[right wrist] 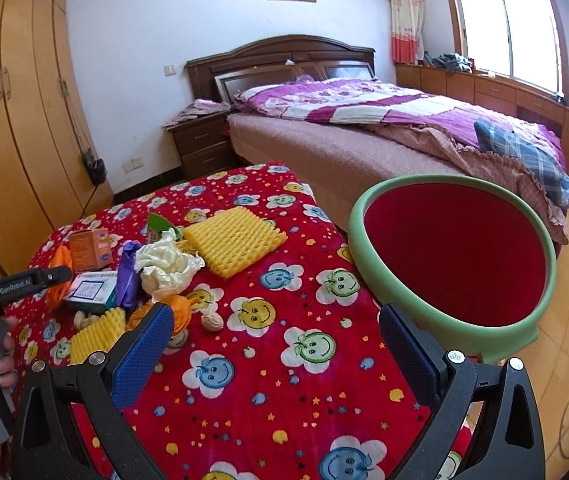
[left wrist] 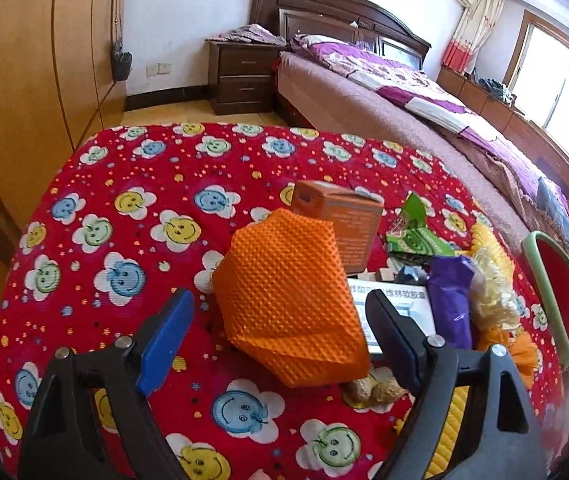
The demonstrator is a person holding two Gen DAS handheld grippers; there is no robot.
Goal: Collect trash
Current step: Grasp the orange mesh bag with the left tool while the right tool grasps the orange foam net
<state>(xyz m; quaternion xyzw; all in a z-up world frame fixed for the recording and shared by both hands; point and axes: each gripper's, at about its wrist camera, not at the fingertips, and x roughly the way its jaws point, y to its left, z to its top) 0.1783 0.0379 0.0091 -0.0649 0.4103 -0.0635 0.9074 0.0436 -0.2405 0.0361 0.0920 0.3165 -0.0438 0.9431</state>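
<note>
Left wrist view: left hand-held gripper (left wrist: 280,332) is hovering spread around orange foam netting (left wrist: 288,300).
Right hand-held gripper (right wrist: 276,340) is hanging spread over the bench (right wrist: 276,360), pinching nothing.

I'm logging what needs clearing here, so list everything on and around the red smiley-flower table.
Orange foam mesh sleeve: one, table centre, between the open left fingers, untouched.
Orange cardboard box: one, behind the sleeve.
Yellow foam mesh pad: one, flat, far side.
Smaller yellow foam mesh piece: one, near edge.
Crumpled white paper: one, mid-pile.
Purple wrapper: one, beside the paper.
White printed box: one, lying flat.
Green wrapper: one, behind the pile.
Peanut shells: several, tan, scattered.
Green-rimmed red basin: one, beside the table.
Left gripper: open.
Right gripper: open, empty.
</note>
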